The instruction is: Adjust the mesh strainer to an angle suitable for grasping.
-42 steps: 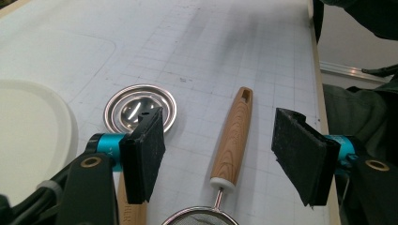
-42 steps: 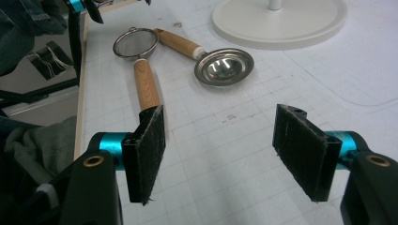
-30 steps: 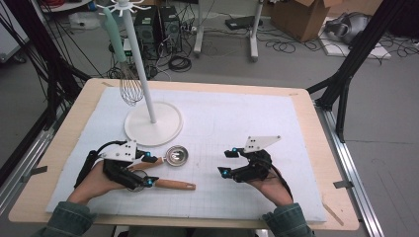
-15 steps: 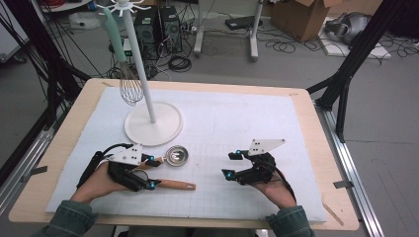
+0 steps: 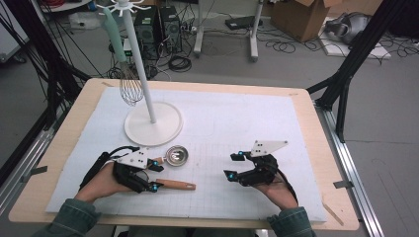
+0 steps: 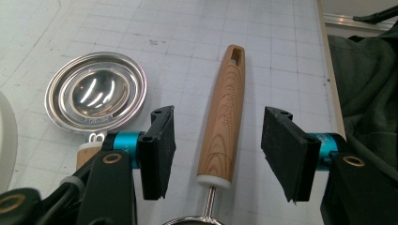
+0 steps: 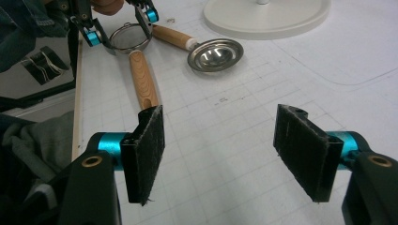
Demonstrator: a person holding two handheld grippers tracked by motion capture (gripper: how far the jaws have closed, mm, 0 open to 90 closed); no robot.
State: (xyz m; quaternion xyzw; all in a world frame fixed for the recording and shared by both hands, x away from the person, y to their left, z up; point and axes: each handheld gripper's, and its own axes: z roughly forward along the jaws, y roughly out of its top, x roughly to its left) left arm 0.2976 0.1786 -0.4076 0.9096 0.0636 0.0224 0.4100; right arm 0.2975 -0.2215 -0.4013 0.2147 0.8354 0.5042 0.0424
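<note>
While the left gripper (image 6: 213, 154) stands open astride the wooden handle (image 6: 223, 115) at centre frame of its own view, nothing is yet clamped. Light, rigid and smooth-grained, the utensil is best pinched mid-handle, clear of its thin metal neck. At lower right of the high view, the right gripper (image 5: 233, 166) waits open, holding nothing.

On the mat (image 5: 237, 123), the wooden-handled strainer (image 5: 175, 184) is lying just in front of the metal ladle (image 5: 177, 156), with the stand (image 5: 153, 129) sitting behind both.
</note>
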